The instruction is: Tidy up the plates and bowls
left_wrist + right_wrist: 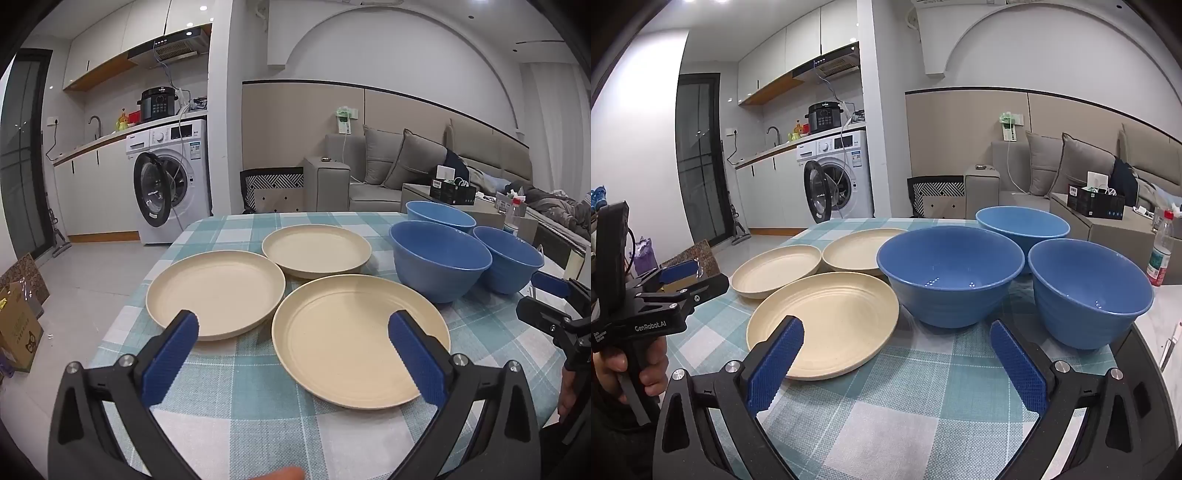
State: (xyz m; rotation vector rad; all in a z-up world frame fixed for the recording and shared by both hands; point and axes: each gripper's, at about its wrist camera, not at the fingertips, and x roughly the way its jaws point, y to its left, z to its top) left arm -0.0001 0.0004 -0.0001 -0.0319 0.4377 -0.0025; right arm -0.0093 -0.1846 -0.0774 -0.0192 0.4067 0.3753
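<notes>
Only from right wrist, person's hand (631, 373) gripping left gripper (683, 280), jaws wide.

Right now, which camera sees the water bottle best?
The right wrist view: the water bottle stands clear at the right edge, beyond the blue bowls. The left wrist view shows only its small, blurry top behind them.

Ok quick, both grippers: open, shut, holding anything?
Left gripper: open, empty, above the nearest cream plate.
Right gripper: open, empty, above the checked tablecloth, before the blue bowls.
</notes>
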